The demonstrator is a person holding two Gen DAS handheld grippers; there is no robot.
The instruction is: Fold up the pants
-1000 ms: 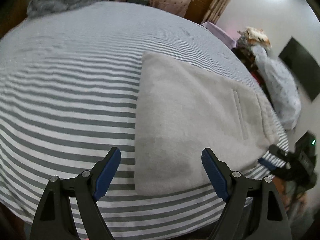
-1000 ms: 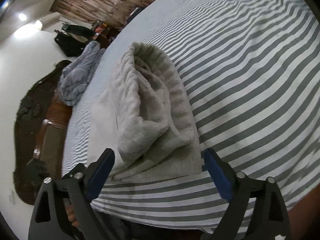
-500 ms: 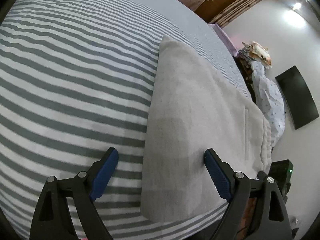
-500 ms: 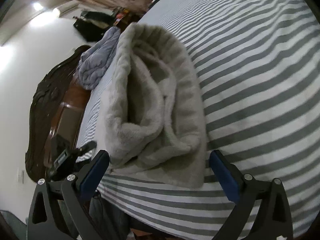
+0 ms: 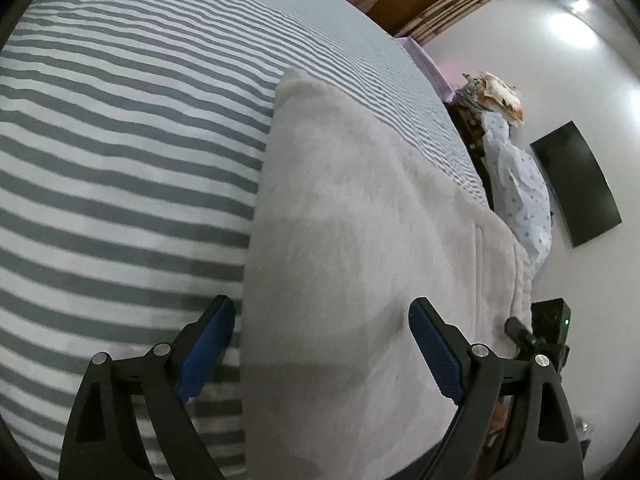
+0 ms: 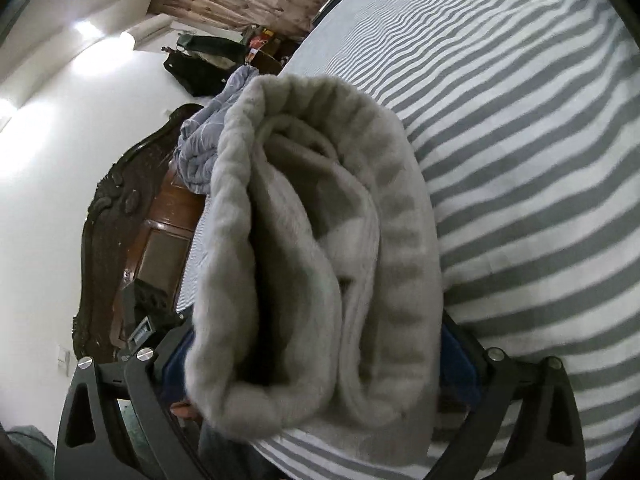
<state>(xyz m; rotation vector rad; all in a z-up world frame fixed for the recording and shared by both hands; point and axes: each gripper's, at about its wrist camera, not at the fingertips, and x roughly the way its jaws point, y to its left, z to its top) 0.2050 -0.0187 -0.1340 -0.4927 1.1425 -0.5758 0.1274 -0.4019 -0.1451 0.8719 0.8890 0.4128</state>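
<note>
Light grey fleece pants lie flat along the near edge of a bed with a grey-and-white striped sheet. My left gripper hovers low over their leg end, open, and the left edge of the cloth runs between its blue pads. In the right wrist view the ribbed waistband stands bunched up and gaping. My right gripper is open very wide around that bunch. The fabric fills the gap and covers most of both pads.
The bed's near edge runs just under both grippers. A dark wooden headboard and a blue-grey quilt lie beyond the waistband. A wall screen and a heap of pale clothes stand past the bed's foot.
Both grippers have dropped closer to the pants. The right one opened wider and slid forward until the bunched waistband sits between its fingers. The left one has come down onto the leg end.
</note>
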